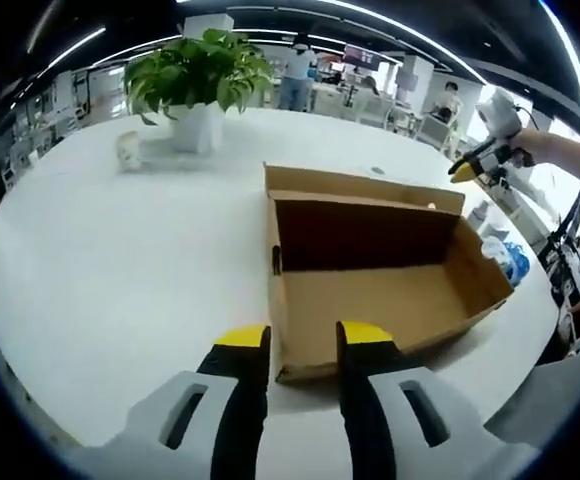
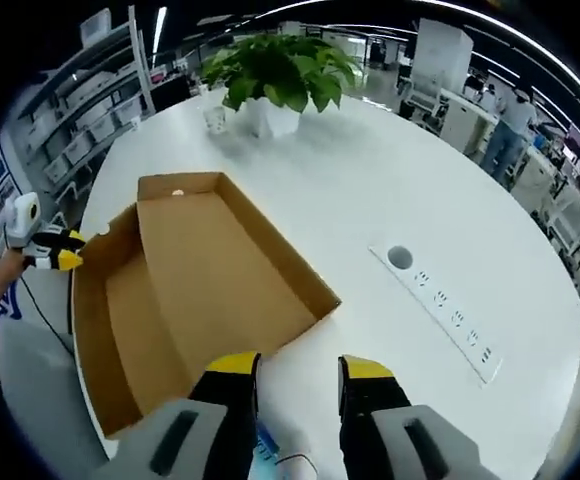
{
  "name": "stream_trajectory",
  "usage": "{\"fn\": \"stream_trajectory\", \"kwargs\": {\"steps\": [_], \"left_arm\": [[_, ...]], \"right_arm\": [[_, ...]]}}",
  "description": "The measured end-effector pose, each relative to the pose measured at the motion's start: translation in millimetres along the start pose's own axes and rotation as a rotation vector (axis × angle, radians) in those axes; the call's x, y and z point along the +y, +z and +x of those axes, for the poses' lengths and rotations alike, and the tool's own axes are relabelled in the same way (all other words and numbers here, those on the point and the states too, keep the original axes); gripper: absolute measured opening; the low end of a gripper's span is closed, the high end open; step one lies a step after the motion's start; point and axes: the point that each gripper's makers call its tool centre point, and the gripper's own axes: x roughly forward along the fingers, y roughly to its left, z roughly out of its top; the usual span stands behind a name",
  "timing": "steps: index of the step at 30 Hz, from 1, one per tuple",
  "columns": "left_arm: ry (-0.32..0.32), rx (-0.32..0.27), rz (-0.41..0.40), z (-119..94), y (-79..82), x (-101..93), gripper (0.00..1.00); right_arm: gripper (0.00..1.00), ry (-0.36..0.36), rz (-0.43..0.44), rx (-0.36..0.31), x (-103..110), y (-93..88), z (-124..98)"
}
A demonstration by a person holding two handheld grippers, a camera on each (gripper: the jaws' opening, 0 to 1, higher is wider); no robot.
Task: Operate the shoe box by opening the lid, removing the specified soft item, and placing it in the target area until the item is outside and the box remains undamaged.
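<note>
Both grippers (image 1: 303, 345) (image 2: 300, 372) parted, holding nothing, before open cardboard shoe box (image 1: 370, 300), interior bare.

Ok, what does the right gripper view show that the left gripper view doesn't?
Right gripper view: a power strip set into the table, with a round cap beside it. Left gripper view: a slot in the box's end wall, and the dark inside of its far wall. Both: the open cardboard box with nothing inside, the potted plant, a small cup near it, and the white table.
</note>
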Motion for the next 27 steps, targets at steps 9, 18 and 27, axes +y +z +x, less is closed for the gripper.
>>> {"fn": "stream_trajectory", "kwargs": {"steps": [9, 18, 27], "left_arm": [[0.043, 0.003, -0.097, 4, -5.9, 8.4, 0.12], [0.105, 0.024, -0.092, 6, -6.3, 14.2, 0.04], [0.120, 0.036, -0.097, 8, -6.6, 17.4, 0.03]], "right_arm": [[0.28, -0.006, 0.150, -0.052, 1, 7.9, 16], [0.24, -0.071, 0.297, -0.056, -10, 8.8, 32], [0.15, -0.053, 0.371, -0.027, -5, 2.7, 53]]}}
